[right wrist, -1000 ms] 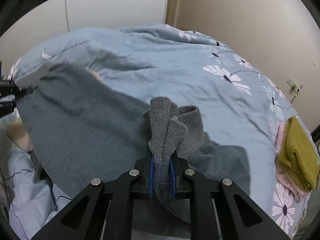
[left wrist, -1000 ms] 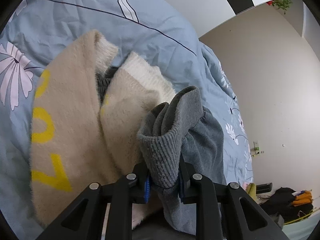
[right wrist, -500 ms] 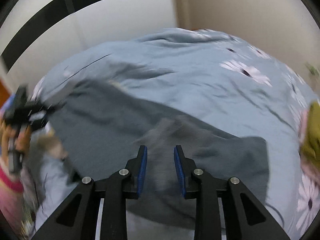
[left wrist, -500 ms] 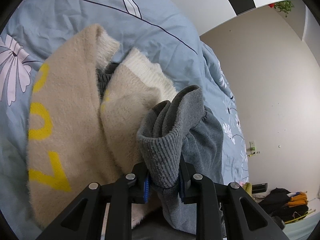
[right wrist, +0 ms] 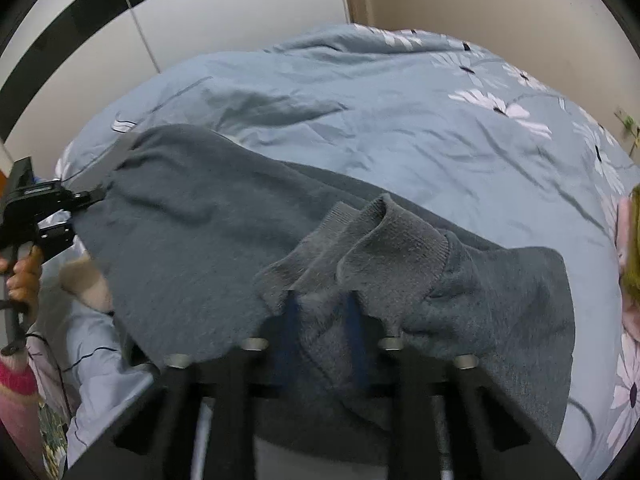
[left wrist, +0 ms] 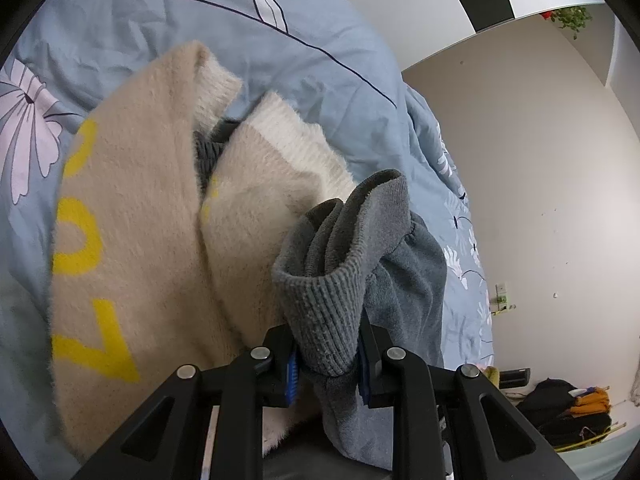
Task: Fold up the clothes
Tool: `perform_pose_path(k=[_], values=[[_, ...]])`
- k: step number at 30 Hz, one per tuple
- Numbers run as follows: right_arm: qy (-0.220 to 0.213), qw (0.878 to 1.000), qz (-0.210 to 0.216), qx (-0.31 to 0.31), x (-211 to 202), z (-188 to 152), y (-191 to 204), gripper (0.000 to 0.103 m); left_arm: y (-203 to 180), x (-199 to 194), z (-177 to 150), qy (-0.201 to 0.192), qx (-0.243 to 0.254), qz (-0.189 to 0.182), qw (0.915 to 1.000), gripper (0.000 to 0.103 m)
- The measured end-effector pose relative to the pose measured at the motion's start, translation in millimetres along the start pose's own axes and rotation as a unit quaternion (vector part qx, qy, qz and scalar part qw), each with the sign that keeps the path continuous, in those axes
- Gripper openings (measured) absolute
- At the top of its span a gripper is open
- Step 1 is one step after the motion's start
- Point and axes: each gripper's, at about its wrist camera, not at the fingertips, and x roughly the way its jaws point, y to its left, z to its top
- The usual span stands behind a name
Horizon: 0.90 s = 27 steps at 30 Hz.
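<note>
A grey sweater [right wrist: 208,240] lies spread across the blue floral duvet [right wrist: 400,120]. My left gripper [left wrist: 326,368] is shut on the sweater's ribbed hem [left wrist: 340,272] and holds it up; it shows from the side in the right wrist view [right wrist: 86,196]. My right gripper [right wrist: 322,320] is open, its blue pads apart, with the bunched ribbed hem [right wrist: 380,240] lying between and over the fingers, blurred.
A cream fuzzy sweater with yellow lettering [left wrist: 132,240] lies under the left gripper on the duvet [left wrist: 200,20]. An olive and pink folded pile [right wrist: 630,248] sits at the bed's right edge. Dark bags [left wrist: 568,408] lie on the floor by the wall.
My right gripper let go of the grey ribbed hem, swung away, and now sits open around the bunched hem again. My left gripper kept its hold and barely moved.
</note>
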Motion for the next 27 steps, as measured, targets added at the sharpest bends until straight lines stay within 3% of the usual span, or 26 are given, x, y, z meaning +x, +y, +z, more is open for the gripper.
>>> perform_pose_path(k=[4, 7, 13, 16, 23, 27], values=[[-0.037, 0.999, 0.03, 0.016, -18.6, 8.9, 1.0, 0.011, 0.6, -0.5, 0.5, 0.002, -0.001, -0.002, 1.0, 0.024], [-0.065, 0.997, 0.039, -0.021, -32.0, 15.1, 16.1, 0.01, 1.9, 0.7, 1.0, 0.003, -0.005, -0.003, 1.0, 0.025], [0.013, 0.999, 0.051, 0.006, 18.4, 4.3, 7.0, 0.011, 1.7, 0.8, 1.4, 0.005, -0.004, 0.0, 1.0, 0.025], [0.005, 0.998, 0.057, 0.01, 13.0, 6.6, 5.4, 0.014, 0.4, 0.7, 1.9, 0.006, -0.005, 0.003, 1.0, 0.025], [-0.062, 0.994, 0.069, 0.062, -35.2, 3.1, -25.0, 0.023, -8.4, -2.1, 2.6, -0.013, -0.009, 0.032, 0.9994, 0.021], [-0.065, 0.99, 0.059, 0.111, -47.9, -13.8, -56.2, 0.024, -46.5, -17.6, -4.9, -0.049, 0.046, 0.049, 0.9965, 0.019]])
